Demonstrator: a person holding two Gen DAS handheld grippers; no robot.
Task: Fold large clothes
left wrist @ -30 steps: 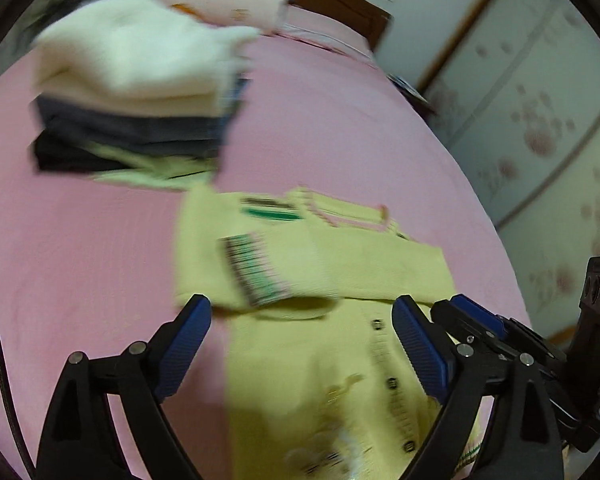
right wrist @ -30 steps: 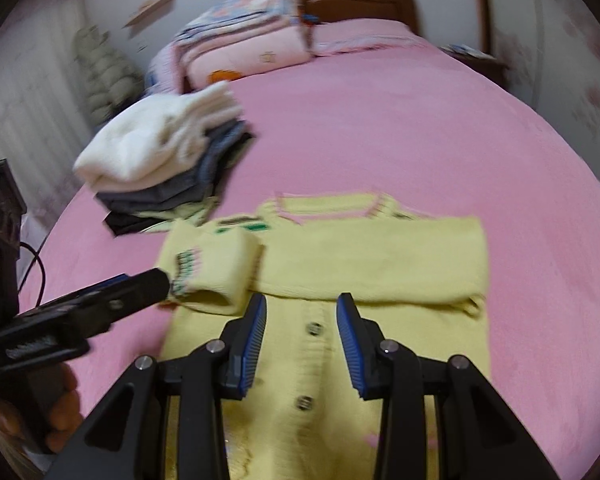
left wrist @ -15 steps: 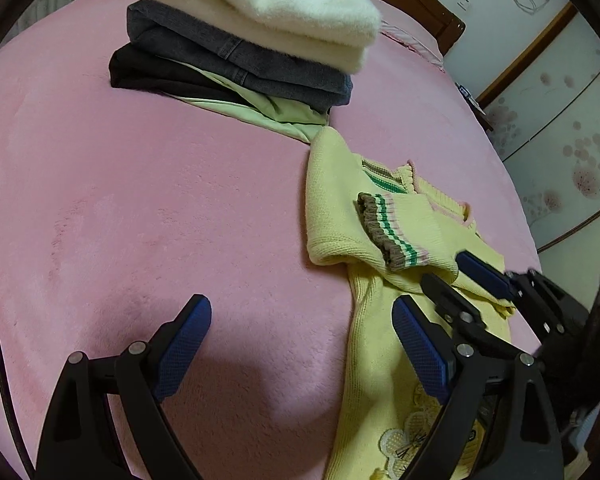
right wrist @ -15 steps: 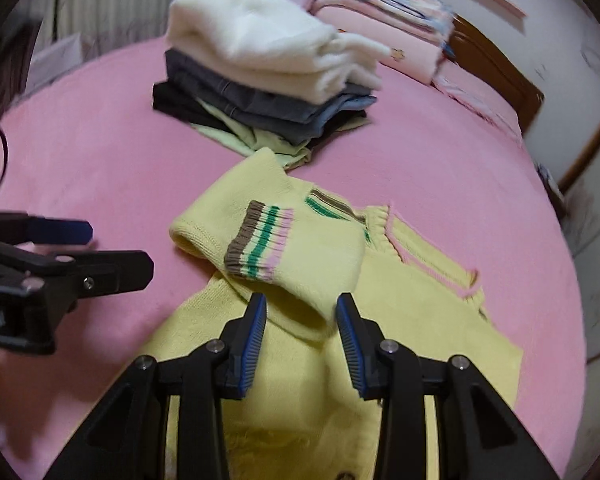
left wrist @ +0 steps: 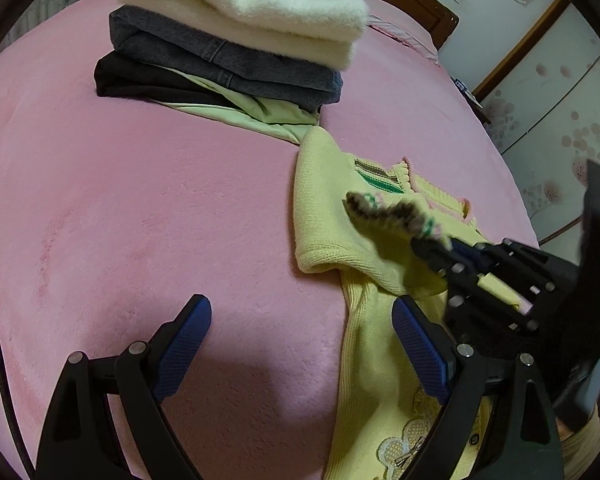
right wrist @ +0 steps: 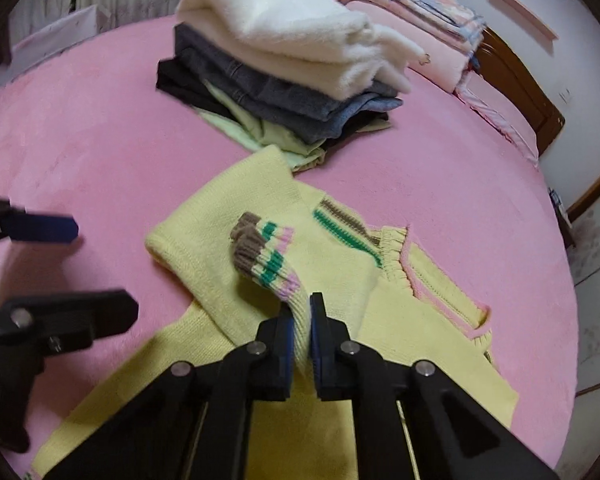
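Note:
A yellow knit cardigan (right wrist: 420, 344) lies on the pink bed, sleeves folded across its chest; it also shows in the left wrist view (left wrist: 332, 208). My right gripper (right wrist: 302, 332) is shut on the striped sleeve cuff (right wrist: 268, 256) and lifts it a little. In the left wrist view the right gripper (left wrist: 440, 250) holds the blurred cuff (left wrist: 392, 212). My left gripper (left wrist: 300, 340) is open and empty, low over the bedspread at the cardigan's left edge; it shows at the left of the right wrist view (right wrist: 40, 268).
A stack of folded clothes (left wrist: 236, 40), white fleece on top of grey, black and light green, sits just beyond the cardigan, also in the right wrist view (right wrist: 284, 60). Folded bedding (right wrist: 420, 28) and a wooden headboard (right wrist: 520, 92) are behind. A pink bedspread (left wrist: 120, 200) covers the bed.
My right gripper has closed on the striped sleeve cuff and raised it off the cardigan. My left gripper stays open and has moved slightly closer to the cardigan's edge.

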